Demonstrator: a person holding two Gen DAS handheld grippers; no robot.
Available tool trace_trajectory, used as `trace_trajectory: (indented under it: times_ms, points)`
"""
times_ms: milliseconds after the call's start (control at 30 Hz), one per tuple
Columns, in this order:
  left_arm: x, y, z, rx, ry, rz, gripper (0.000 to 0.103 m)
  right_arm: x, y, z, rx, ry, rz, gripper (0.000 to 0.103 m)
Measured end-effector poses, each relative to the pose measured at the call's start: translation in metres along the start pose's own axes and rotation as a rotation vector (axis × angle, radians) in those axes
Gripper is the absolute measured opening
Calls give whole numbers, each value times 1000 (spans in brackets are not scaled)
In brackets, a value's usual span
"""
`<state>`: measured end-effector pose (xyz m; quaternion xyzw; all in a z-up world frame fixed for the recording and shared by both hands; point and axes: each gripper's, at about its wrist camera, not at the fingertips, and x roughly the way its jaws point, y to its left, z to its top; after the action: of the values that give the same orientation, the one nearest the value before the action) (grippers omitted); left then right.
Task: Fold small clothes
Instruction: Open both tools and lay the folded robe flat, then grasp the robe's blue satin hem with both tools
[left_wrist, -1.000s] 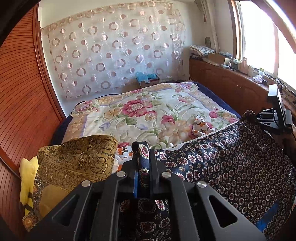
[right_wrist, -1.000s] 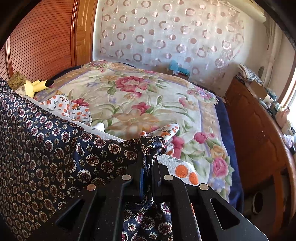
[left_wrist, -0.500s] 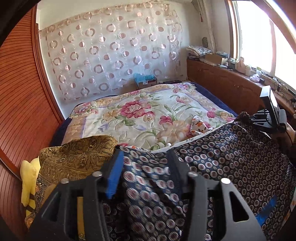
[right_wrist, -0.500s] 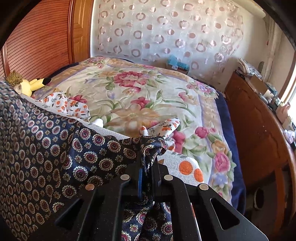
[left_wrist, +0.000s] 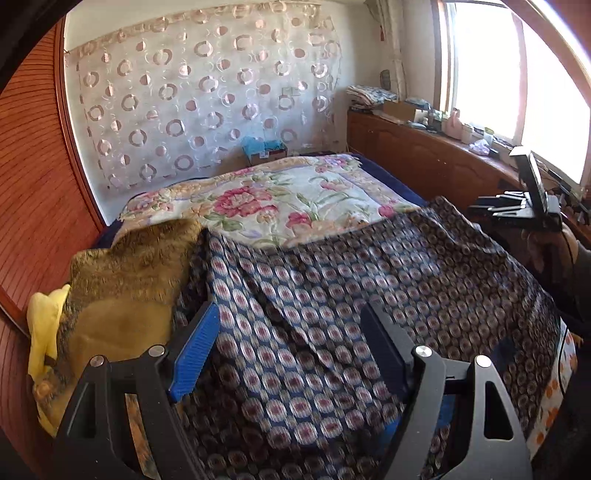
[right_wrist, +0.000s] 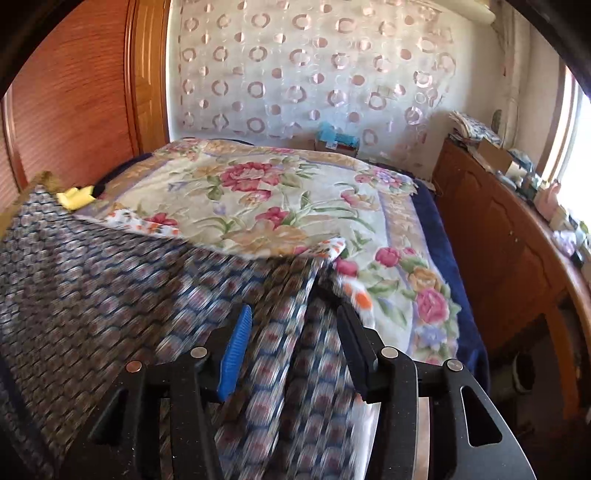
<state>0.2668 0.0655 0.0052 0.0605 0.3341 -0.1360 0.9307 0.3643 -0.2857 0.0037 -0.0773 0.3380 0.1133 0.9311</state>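
A navy garment with small medallion print (left_wrist: 332, 295) lies spread over the near end of the bed; it also fills the lower left of the right wrist view (right_wrist: 110, 295), blurred. My left gripper (left_wrist: 290, 317) is open, its jaws wide apart just above the cloth near its left edge. My right gripper (right_wrist: 293, 314) is open too, jaws apart over a bunched fold at the cloth's right edge. The right gripper also shows at the right of the left wrist view (left_wrist: 517, 210). A white garment with orange dots (right_wrist: 347, 284) peeks from under the navy one.
The floral bedspread (left_wrist: 295, 199) covers the bed beyond the garment. A gold patterned pillow (left_wrist: 129, 273) and a yellow plush toy (left_wrist: 42, 332) lie at the left. A wooden cabinet (right_wrist: 517, 251) with clutter runs along the right under the window. A wooden wardrobe stands left.
Both grippers were shut on the navy garment's corners and held it up. The left opened first, then the right, and the cloth has dropped flat onto the bed.
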Motion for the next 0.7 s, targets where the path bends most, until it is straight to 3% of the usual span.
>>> trace_trajectory:
  times_ms: [333,567,700]
  points:
    - [-8,-25,-71,-97,105,-109,77,-69,41,-93,21,72,105,50]
    - [-4,-46,-86,-124,156,-166,62,-96,65,-135,102,66,166,50]
    - [-1,-56,-89,-123,172,-173,61,-105,83,-150,104,71,212,50]
